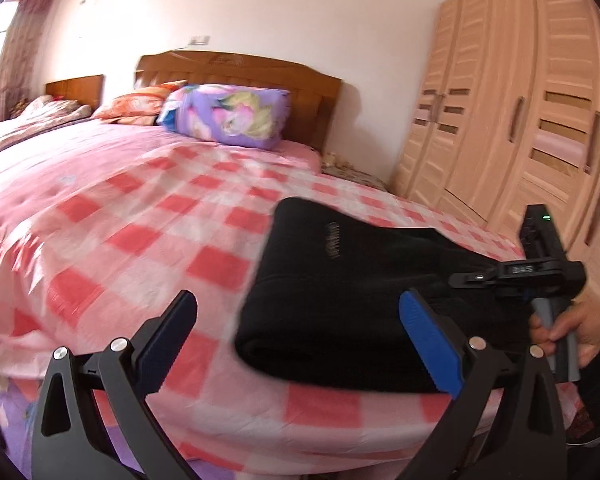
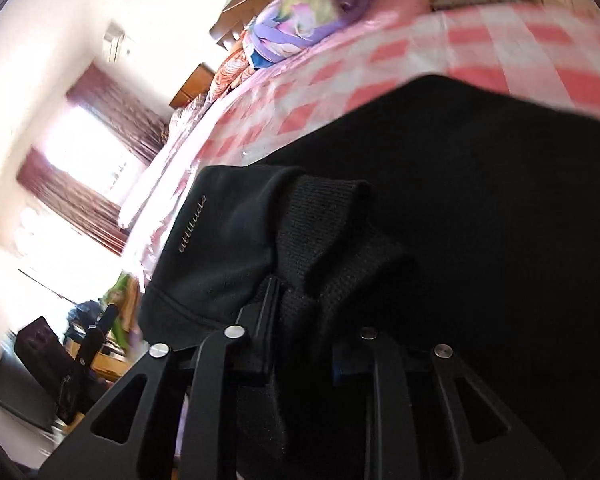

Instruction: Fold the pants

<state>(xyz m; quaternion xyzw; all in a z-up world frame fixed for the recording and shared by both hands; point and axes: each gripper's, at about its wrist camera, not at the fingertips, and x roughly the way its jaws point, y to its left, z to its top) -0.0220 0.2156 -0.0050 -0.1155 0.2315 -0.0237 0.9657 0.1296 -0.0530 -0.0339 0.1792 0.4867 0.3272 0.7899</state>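
Note:
Black pants [image 1: 352, 264] lie folded into a thick bundle near the front right edge of the bed [image 1: 140, 220], which has a pink checked cover. My left gripper [image 1: 298, 300] stands open just in front of the bundle's near fold, and its blue pads [image 1: 430, 340] touch nothing. At the right a hand [image 1: 568, 328] holds my right gripper [image 1: 474, 277] against the bundle's right end. In the right wrist view the pants [image 2: 480, 200] fill the frame. The ribbed waistband [image 2: 332, 240] is bunched between the jaws of my right gripper [image 2: 300, 304], which is shut on it.
A purple flowered quilt roll [image 1: 228, 114] and orange pillows [image 1: 136, 106] lie at the wooden headboard [image 1: 244, 70]. A tall wooden wardrobe [image 1: 520, 120] stands close to the bed's right side. A second bed [image 1: 28, 120] lies at the far left, beside a curtained window [image 2: 84, 152].

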